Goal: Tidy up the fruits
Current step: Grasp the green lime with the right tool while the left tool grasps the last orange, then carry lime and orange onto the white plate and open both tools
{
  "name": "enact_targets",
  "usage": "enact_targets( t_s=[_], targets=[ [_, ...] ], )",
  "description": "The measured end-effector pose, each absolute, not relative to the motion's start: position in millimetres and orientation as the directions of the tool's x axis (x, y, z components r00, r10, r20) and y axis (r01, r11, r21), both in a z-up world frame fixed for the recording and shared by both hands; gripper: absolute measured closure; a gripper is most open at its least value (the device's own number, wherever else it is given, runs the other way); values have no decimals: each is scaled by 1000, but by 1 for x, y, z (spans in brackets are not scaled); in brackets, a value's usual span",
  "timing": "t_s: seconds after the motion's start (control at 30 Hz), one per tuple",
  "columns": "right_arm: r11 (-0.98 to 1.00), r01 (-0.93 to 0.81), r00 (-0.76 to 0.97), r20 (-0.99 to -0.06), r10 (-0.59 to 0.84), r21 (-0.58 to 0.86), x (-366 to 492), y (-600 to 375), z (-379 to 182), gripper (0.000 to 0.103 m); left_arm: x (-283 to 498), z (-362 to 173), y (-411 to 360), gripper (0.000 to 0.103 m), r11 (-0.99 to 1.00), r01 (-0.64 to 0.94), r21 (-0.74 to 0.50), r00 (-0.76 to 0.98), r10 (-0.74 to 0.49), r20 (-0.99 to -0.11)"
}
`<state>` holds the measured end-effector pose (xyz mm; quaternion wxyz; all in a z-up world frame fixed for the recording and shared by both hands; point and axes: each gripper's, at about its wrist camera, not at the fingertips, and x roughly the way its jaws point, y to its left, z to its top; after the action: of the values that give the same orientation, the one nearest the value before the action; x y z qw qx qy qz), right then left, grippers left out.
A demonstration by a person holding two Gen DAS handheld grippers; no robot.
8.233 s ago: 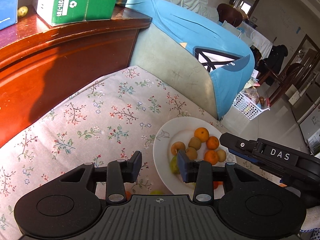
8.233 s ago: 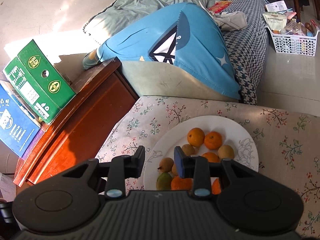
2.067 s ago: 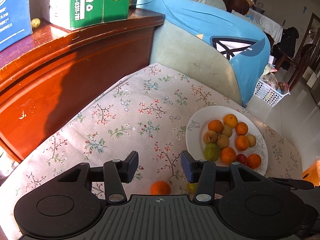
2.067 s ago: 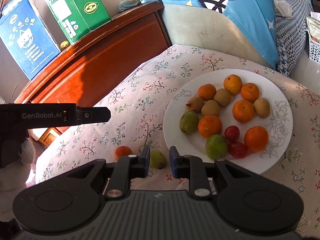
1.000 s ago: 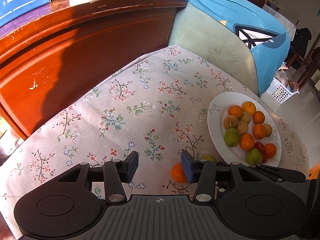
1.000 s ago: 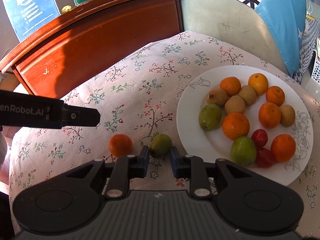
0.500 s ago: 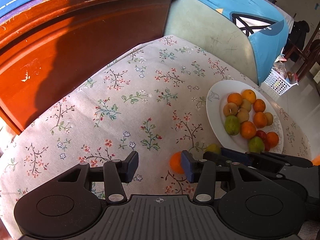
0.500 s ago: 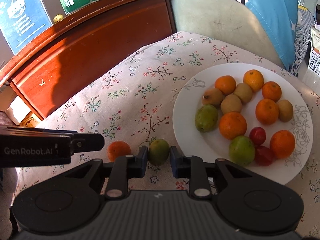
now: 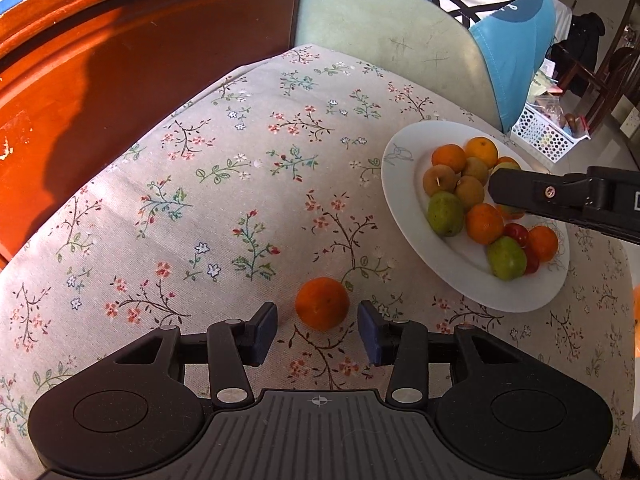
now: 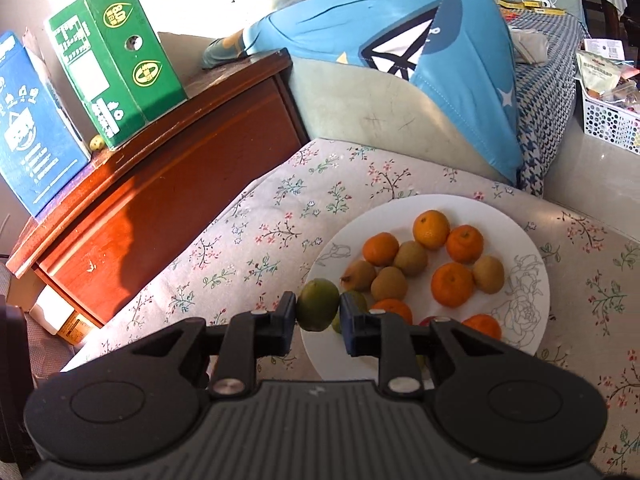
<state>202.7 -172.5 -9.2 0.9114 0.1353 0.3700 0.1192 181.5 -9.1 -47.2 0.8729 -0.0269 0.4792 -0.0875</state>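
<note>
Currently, green fruit (image 10: 317,310): pinched between the pads of the right gripper (image 10: 318,322), held over the near-left rim of the plate.
Lone orange (image 9: 322,303): resting on the floral cloth (image 9: 240,184), just ahead of the left gripper (image 9: 317,328) and slightly between its fingertips — untouched by either pad.
Left gripper: fingers spread wide, nothing held.
Right gripper: clamped on the green fruit; its body is seen from the left wrist view reaching over the plate's far side.
Plate (image 10: 532,264): white, holding oranges, brownish fruits, green fruits and what seem to be small red ones — partly hidden.
Surroundings: wooden cabinet (image 10: 180,168) behind the cloth, green box (image 10: 116,64) standing on top.
</note>
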Motion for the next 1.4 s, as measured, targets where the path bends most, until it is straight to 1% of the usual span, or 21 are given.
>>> enact_targets(
  t_s=[0.03,0.2,0.23,0.47,0.63,0.8,0.9,1.0,1.13,1.4],
  targets=[
    [934,-110,704,-637,314,339,203,-177,-6,79,182,-48,-11,66,983,131,-129,528,-180,-830],
    [932,-62,734,-616,284,356,200,-200,4,79,181,-51,-22,73,984,153,-87,554,-158,-817],
    [932,-50,738,-615,277,360,200,-205,5,79,181,-51,-23,76,985,153,-82,560,-155,-814],
    [929,8,755,-611,238,371,198,-227,7,79,179,-48,-26,77,982,152,-112,584,-180,-792],
    [920,44,766,-604,219,390,197,-243,9,79,180,-31,-35,77,967,191,-171,612,-254,-749],
    [887,92,784,-582,216,453,197,-266,12,79,183,-18,-55,77,942,253,-220,622,-333,-709],
    [859,116,782,-579,231,499,198,-277,9,79,185,-19,-66,77,936,269,-226,613,-347,-709],
    [853,138,772,-594,226,504,200,-280,2,79,187,-23,-73,77,935,278,-222,603,-350,-717],
    [840,124,743,-610,275,529,206,-273,-11,79,188,-28,-78,77,933,284,-223,592,-353,-725],
    [855,96,699,-646,306,509,215,-249,-28,79,193,-34,-86,77,934,284,-216,578,-346,-739]
  ],
)
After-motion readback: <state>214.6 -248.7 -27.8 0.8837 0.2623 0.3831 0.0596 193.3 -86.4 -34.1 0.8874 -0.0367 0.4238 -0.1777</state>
